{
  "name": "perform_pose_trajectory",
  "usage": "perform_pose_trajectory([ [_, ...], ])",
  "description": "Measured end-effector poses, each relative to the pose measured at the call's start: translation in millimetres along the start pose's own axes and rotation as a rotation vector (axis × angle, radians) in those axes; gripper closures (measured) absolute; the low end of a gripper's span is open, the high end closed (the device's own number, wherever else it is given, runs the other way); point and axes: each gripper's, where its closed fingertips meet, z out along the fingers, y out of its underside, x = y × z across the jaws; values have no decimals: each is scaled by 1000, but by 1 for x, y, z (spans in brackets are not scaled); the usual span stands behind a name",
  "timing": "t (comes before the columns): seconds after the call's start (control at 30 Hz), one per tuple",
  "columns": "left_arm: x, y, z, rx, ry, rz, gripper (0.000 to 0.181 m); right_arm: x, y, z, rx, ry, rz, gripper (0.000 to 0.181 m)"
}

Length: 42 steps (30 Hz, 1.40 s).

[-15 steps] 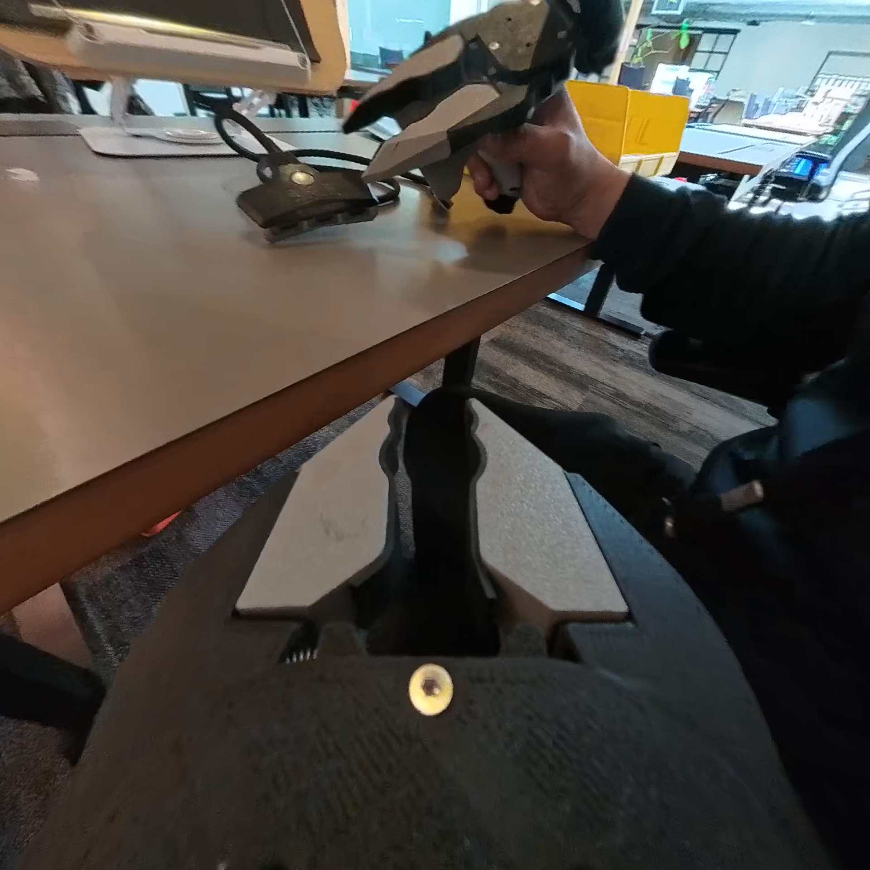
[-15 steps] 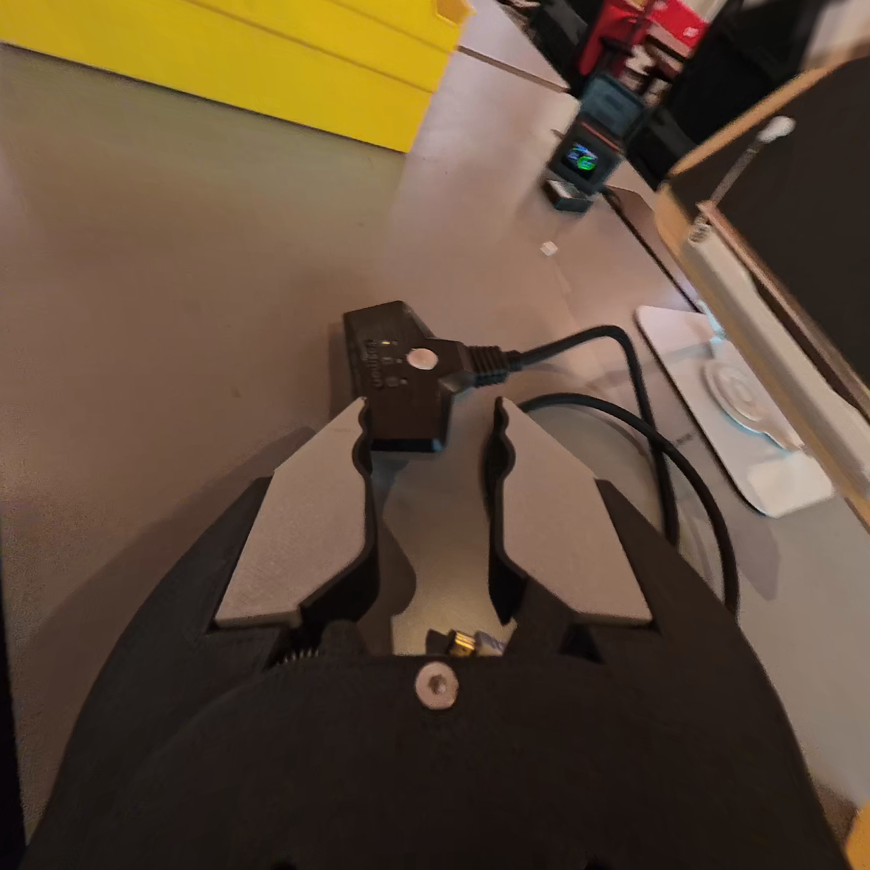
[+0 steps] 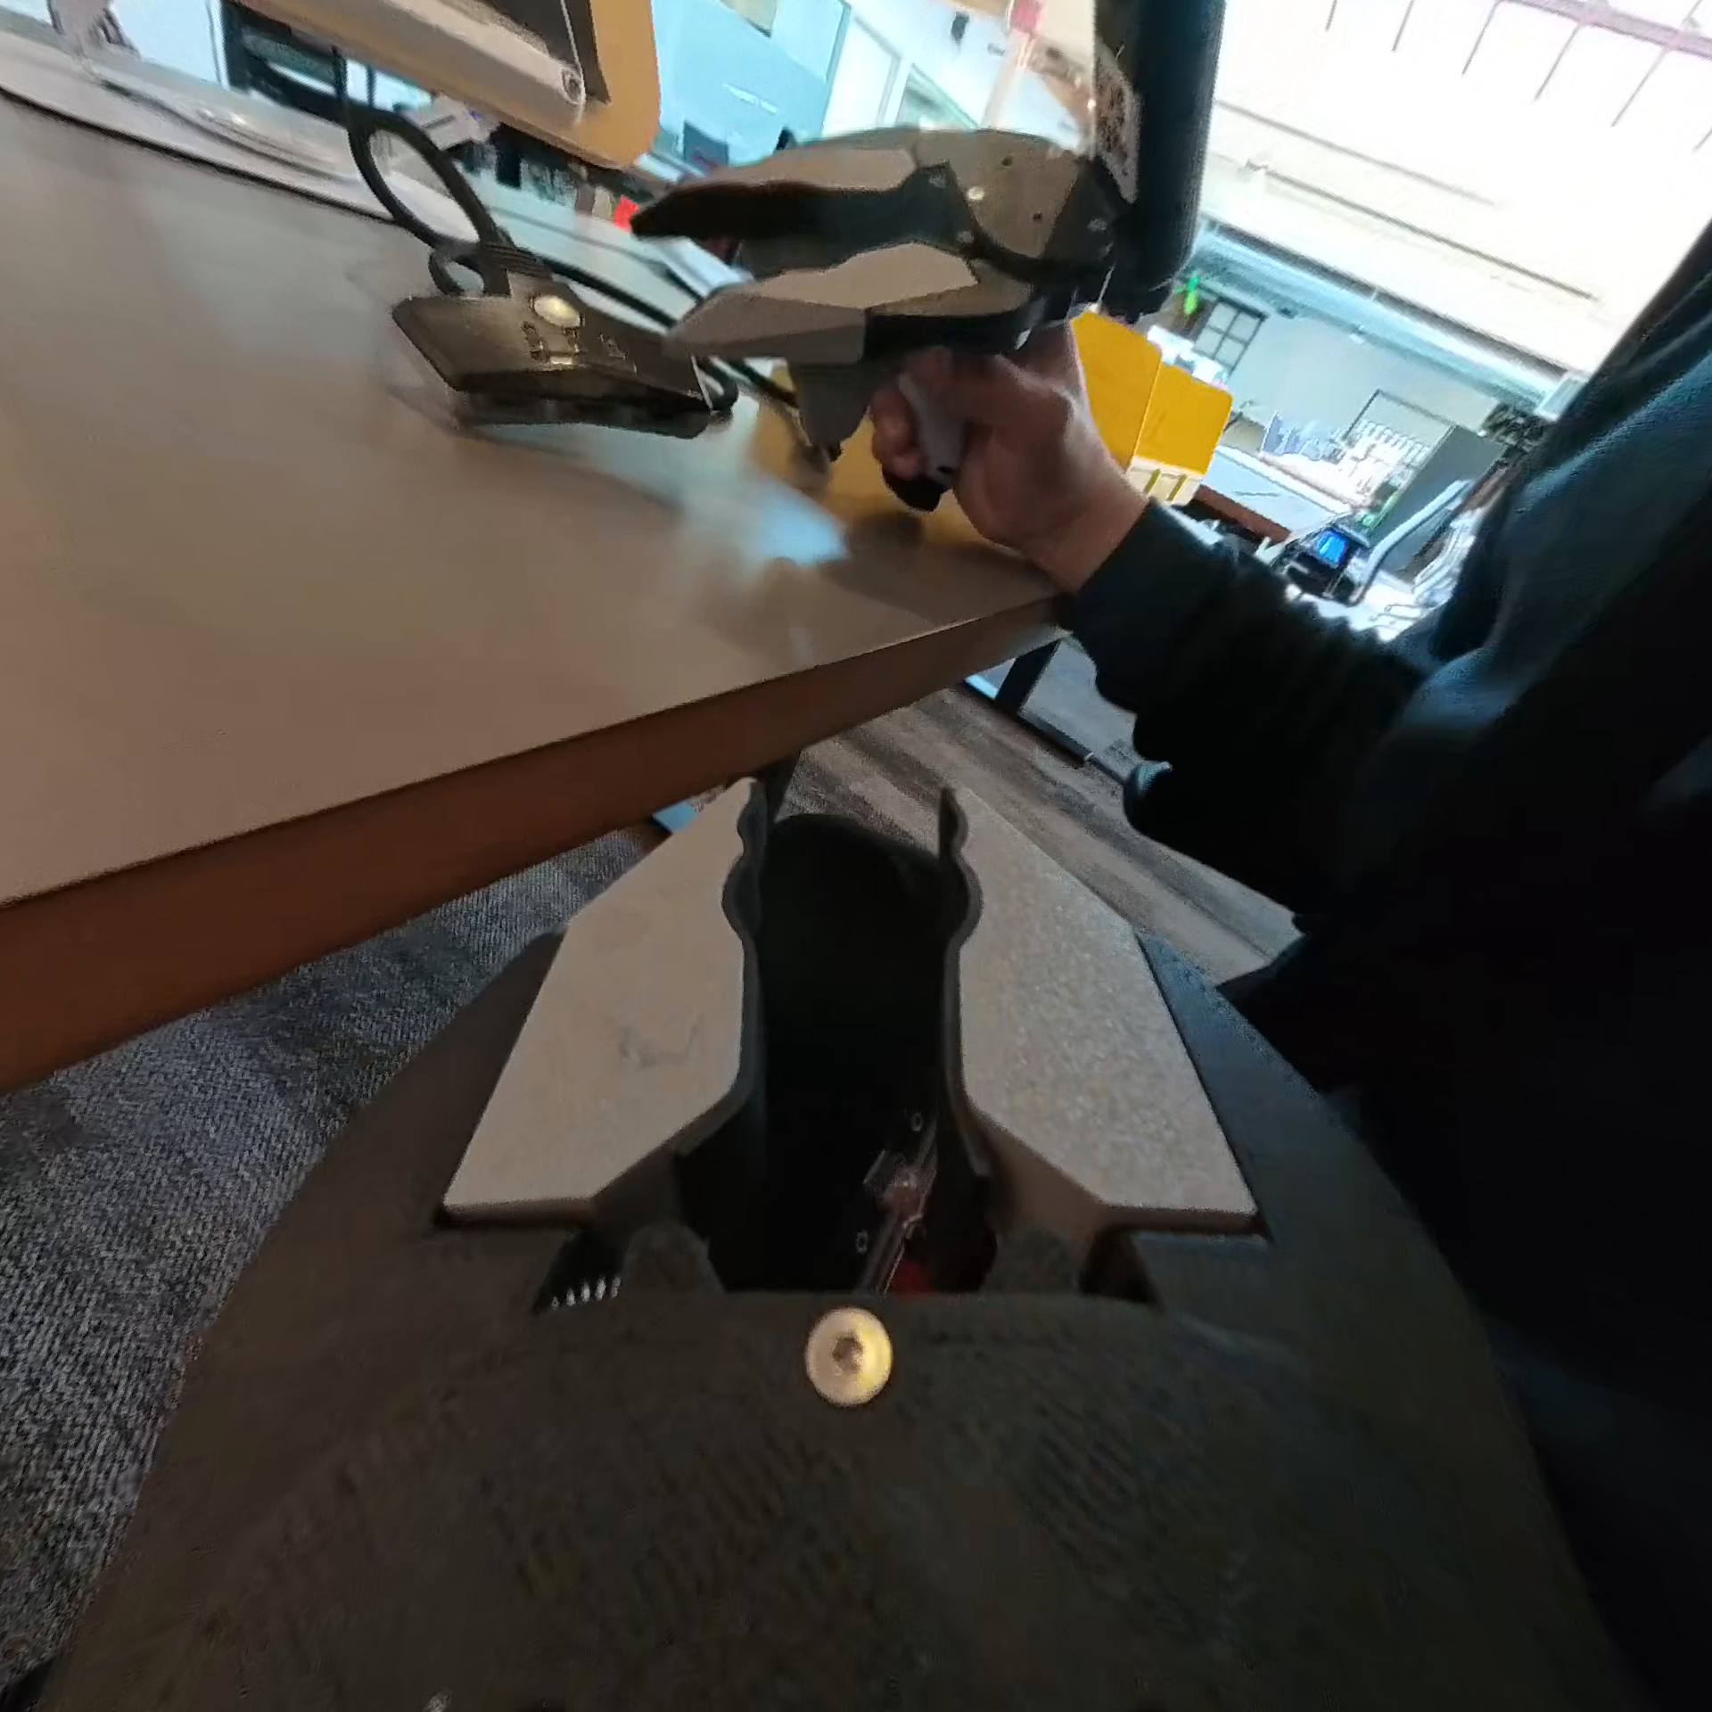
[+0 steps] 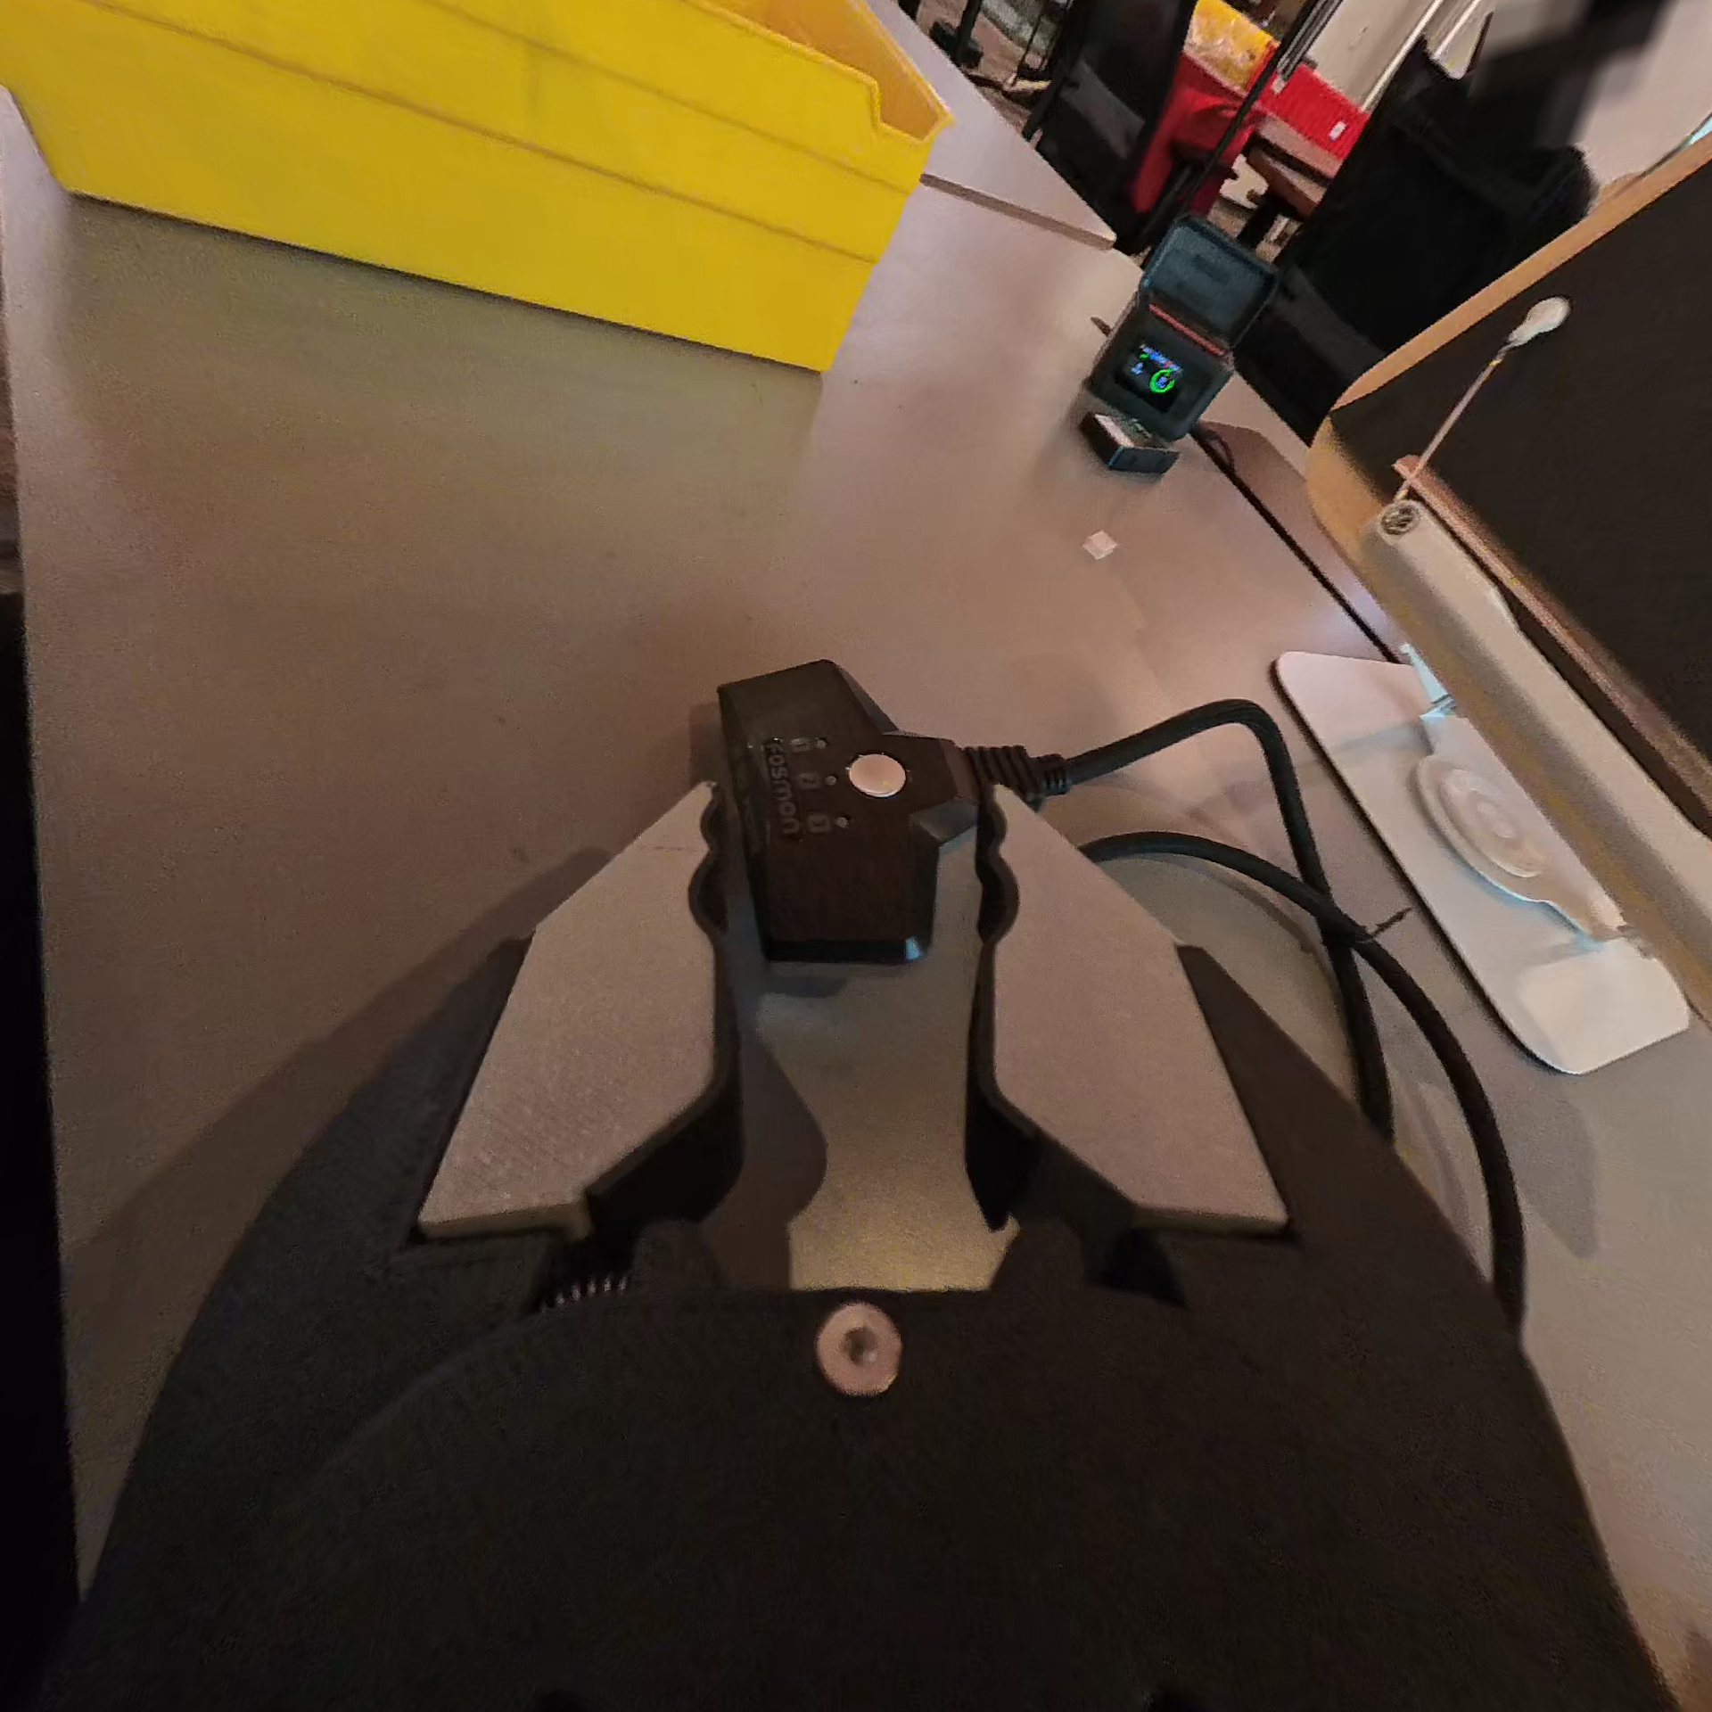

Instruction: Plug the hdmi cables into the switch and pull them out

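Black and flat, the switch [image 4: 838, 824] lies on your grey table [image 4: 371, 648], with its black cable [image 4: 1232, 732] looping away to the right past a white stand base [image 4: 1482, 871]. Your right gripper [image 4: 845, 820] is spread wide, one finger on each side of the switch, gripping nothing; whether either finger touches it you cannot tell. From the left wrist view the right gripper [image 3: 667, 278] hangs just over the switch [image 3: 556, 357]. Your left gripper [image 3: 852, 815] sits below the table edge [image 3: 463, 787], parted and empty, dark cloth behind its gap. Yellow bins [image 4: 482, 157] stand well beyond the switch.
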Motion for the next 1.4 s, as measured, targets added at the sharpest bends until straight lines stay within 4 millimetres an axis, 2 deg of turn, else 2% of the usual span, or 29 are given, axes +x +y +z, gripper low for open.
perform_pose_trajectory([
  [0.23,10,9,0,-54,-32,136,148,5,-8,-16,85,-3,77,131],
  [0.37,14,20,2,-111,-41,186,147,1,-10,-18,97,-29,79,130],
  [0.5,7,20,-2,-122,-123,267,148,-9,-12,-17,104,-82,92,129],
  [0.57,7,8,-6,-103,-156,242,147,-13,-15,-17,114,-95,87,128],
  [0.63,25,-25,-18,24,-128,227,152,-12,-16,-18,119,-85,69,130],
  [0.7,38,-60,-37,121,-141,314,160,-12,-18,-20,133,-94,79,130],
  [0.73,30,-80,-51,126,-231,380,161,-11,-19,-21,144,-100,90,130],
  [0.77,12,-111,-72,149,-370,414,159,-10,-20,-22,156,-110,107,130],
  [0.8,2,-148,-97,195,-444,418,156,-9,-21,-23,164,-124,130,129],
  [0.87,-15,-219,-139,264,-498,337,138,-12,-22,-23,171,-152,150,127],
  [0.9,-29,-241,-148,200,-518,324,134,-13,-22,-23,168,-147,135,127],
  [0.93,-52,-256,-155,97,-580,352,133,-14,-22,-23,163,-132,111,129],
  [0.97,-84,-269,-164,0,-692,392,128,-15,-21,-22,155,-123,90,131],
  [1.0,-118,-275,-170,-112,-782,428,127,-17,-19,-21,144,-124,78,132],
  [1.03,-149,-271,-171,-253,-815,436,128,-18,-17,-19,128,-127,71,132],
  [1.1,-200,-255,-164,-463,-812,385,127,-20,-14,-17,108,-131,59,131],
  [1.13,-218,-241,-158,-559,-776,350,127,-21,-14,-17,108,-129,53,132],
  [1.2,-249,-216,-153,-728,-757,321,125,-20,-16,-19,122,-130,59,132],
  [1.27,-273,-203,-154,-841,-782,371,126,-17,-17,-21,133,-125,72,132],
  [1.4,-300,-185,-162,-1028,-863,462,142,-14,-18,-24,147,-117,78,135],
])
